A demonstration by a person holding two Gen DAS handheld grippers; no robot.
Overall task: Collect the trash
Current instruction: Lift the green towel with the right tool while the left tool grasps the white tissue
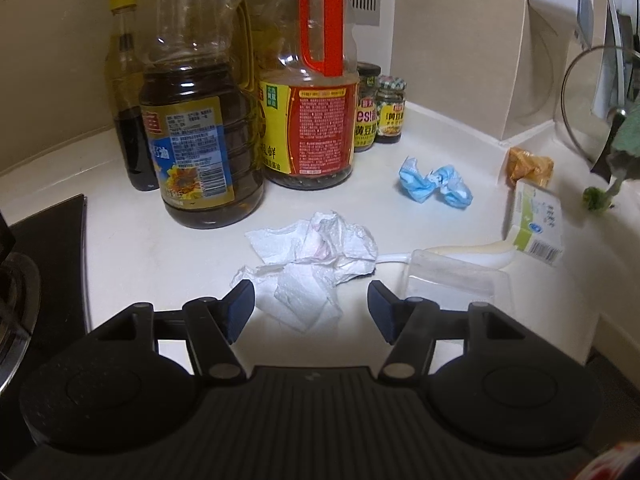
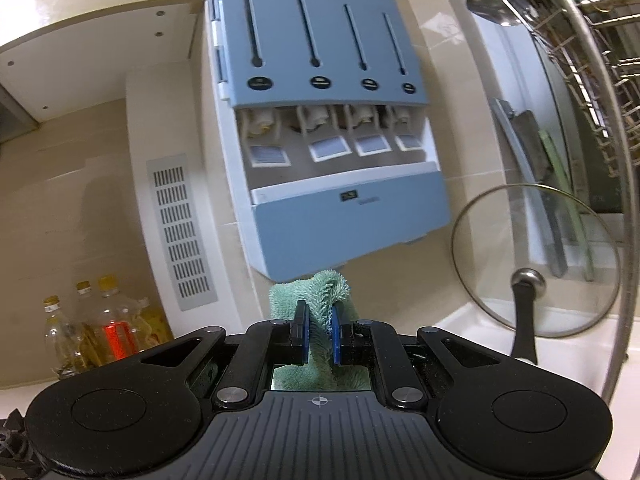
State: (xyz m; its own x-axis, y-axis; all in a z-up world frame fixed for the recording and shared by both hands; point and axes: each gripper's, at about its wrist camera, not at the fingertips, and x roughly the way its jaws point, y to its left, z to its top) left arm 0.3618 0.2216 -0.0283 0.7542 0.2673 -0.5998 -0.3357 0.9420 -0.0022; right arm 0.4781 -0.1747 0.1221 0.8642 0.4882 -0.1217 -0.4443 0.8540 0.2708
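Nearest the lens, the left gripper (image 1: 311, 312) holds its 2 fingers spread, nothing pressed between the pads. Left of the left finger (image 1: 239, 310) lies the dark edge of a stove top (image 1: 52, 264). Beyond that finger stand 2 big oil bottles (image 1: 200, 128), the second with a red handle (image 1: 323, 28), and beyond the right finger 2 small sauce jars (image 1: 380, 108). A crumpled white paper towel (image 1: 316, 260) lies on the white counter (image 1: 132, 248) between and just ahead of the fingertips; its near edge reaches into the gap without touching either pad. Farther ahead and toward the right finger sits a crumpled blue-and-white wrapper (image 1: 436, 182). Just ahead of the right finger (image 1: 382, 314) is a clear plastic container (image 1: 452, 280), with a white spoon (image 1: 472, 254) beyond it and a small green-and-white carton (image 1: 538, 224) to its right.

On the other side, the right gripper (image 2: 319, 334) is clamped on a green cloth (image 2: 320, 300), which bulges above the pads. Beyond the fingers hangs a blue wall dispenser (image 2: 332, 132); right of them leans a glass pot lid (image 2: 536, 264).
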